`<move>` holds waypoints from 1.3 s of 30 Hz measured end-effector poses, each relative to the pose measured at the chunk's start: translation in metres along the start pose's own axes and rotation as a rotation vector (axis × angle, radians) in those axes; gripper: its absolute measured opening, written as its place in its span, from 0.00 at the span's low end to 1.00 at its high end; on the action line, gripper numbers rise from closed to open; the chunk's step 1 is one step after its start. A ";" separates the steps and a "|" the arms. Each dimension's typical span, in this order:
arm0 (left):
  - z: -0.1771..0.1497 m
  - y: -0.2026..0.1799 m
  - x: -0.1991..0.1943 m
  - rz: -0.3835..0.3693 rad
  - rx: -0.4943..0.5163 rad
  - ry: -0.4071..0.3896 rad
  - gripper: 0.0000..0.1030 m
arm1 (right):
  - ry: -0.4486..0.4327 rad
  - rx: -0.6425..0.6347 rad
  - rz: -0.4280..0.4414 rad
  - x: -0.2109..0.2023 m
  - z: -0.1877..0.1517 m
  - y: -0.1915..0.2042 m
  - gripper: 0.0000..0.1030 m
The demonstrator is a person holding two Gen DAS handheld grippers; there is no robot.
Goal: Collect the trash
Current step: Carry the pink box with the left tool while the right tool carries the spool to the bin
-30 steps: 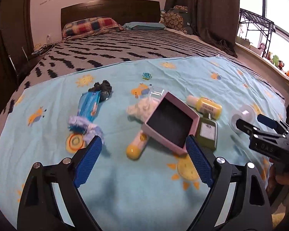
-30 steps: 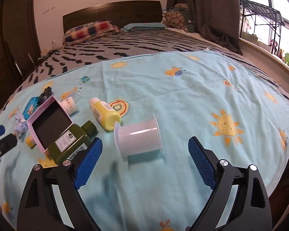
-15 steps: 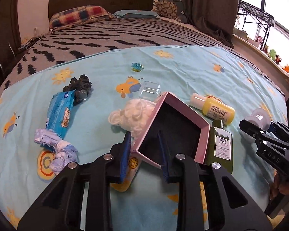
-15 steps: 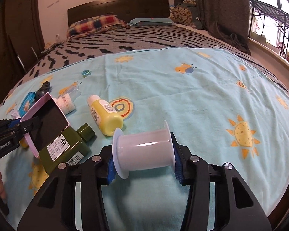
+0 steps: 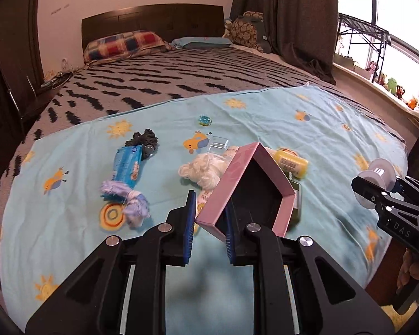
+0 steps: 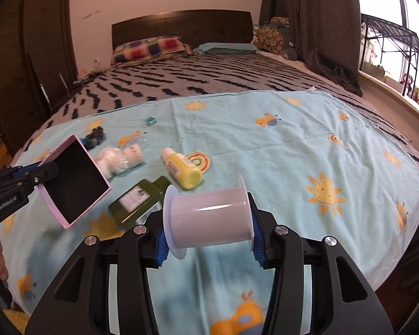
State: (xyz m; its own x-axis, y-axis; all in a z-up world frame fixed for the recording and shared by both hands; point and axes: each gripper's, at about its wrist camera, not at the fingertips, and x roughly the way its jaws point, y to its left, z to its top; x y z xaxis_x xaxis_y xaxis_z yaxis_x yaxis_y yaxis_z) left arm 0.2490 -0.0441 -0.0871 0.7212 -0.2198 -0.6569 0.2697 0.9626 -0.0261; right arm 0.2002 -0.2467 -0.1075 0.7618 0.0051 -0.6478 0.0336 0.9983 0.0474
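My left gripper (image 5: 208,224) is shut on the near wall of a pink box (image 5: 248,188) with a dark inside, lifted and tilted above the blue sheet (image 5: 265,117). In the right wrist view the same pink box (image 6: 72,180) hangs at the left in the left gripper (image 6: 39,177). My right gripper (image 6: 209,230) is shut on a white empty spool (image 6: 208,213), gripped end to end and raised off the sheet. That spool (image 5: 377,173) and the right gripper (image 5: 382,192) show at the right edge of the left wrist view.
On the sheet lie a yellow bottle (image 6: 183,171), a dark green bottle (image 6: 138,199), white fluff (image 5: 206,169), a blue wipes pack (image 5: 127,166), a crumpled bluish wrapper (image 5: 128,205), a dark knot (image 5: 143,139), a clear small case (image 5: 218,145). Striped blanket and pillows lie beyond; window sill right.
Both grippers went from open to shut: the left closed on the pink box wall, the right on the spool. Both objects have since been lifted off the sheet.
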 end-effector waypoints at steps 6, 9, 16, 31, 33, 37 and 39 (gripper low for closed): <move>-0.029 -0.008 -0.053 0.001 0.006 -0.030 0.17 | 0.005 -0.004 0.037 -0.042 -0.024 0.015 0.46; -0.048 -0.012 -0.073 -0.009 0.002 -0.027 0.17 | 0.009 -0.003 0.048 -0.063 -0.042 0.022 0.46; -0.101 -0.028 -0.106 -0.051 -0.006 0.002 0.17 | 0.049 0.014 0.057 -0.095 -0.090 0.027 0.46; -0.221 -0.060 -0.085 -0.109 -0.041 0.200 0.17 | 0.229 0.046 0.030 -0.085 -0.192 0.007 0.46; -0.234 -0.065 -0.074 -0.096 -0.032 0.223 0.17 | 0.255 0.052 0.030 -0.077 -0.203 0.006 0.46; -0.257 -0.072 -0.053 -0.091 -0.018 0.279 0.17 | 0.306 0.069 0.042 -0.062 -0.219 0.003 0.46; -0.269 -0.074 -0.042 -0.087 -0.011 0.308 0.17 | 0.330 0.069 0.049 -0.053 -0.228 0.004 0.46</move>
State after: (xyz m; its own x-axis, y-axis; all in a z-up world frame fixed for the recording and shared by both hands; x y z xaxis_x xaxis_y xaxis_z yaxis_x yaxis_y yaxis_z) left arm 0.0274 -0.0639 -0.2600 0.4685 -0.2446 -0.8489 0.3140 0.9443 -0.0987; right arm 0.0125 -0.2303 -0.2459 0.5134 0.0826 -0.8542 0.0541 0.9903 0.1283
